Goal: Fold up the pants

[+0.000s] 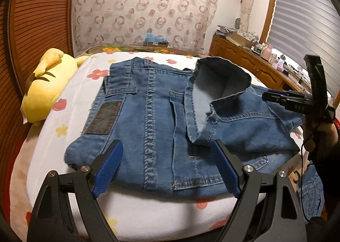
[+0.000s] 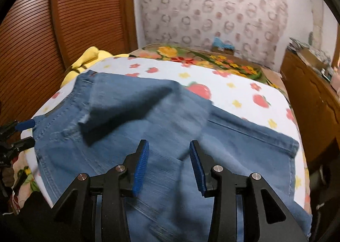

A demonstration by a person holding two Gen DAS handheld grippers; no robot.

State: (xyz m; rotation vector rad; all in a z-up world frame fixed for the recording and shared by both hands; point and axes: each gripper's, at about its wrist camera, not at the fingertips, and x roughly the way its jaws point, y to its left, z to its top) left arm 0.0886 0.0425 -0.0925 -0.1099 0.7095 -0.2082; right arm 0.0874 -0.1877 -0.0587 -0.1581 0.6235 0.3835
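Blue denim pants [image 1: 161,118] lie on a bed with a white flowered cover [image 1: 70,127], leather patch up. One part of them [image 1: 221,84] is folded over and shows its pale inside. My left gripper [image 1: 166,146] hovers open over the near edge of the pants, with nothing between its blue pads. My right gripper [image 2: 169,145] is open just above the denim [image 2: 244,142], which is blurred under it; its pads hold nothing. In the left wrist view the right gripper [image 1: 267,96] sits at the right edge of the pants. In the right wrist view the left gripper [image 2: 26,133] shows at the far left.
A yellow plush toy [image 1: 42,88] lies at the bed's left side by a slatted wooden door [image 1: 38,18]. A cluttered wooden dresser [image 1: 244,59] runs along the right, under a window blind [image 1: 308,18]. A person's hand [image 1: 318,137] holds the right gripper. More denim [image 1: 310,188] hangs off the bed's right corner.
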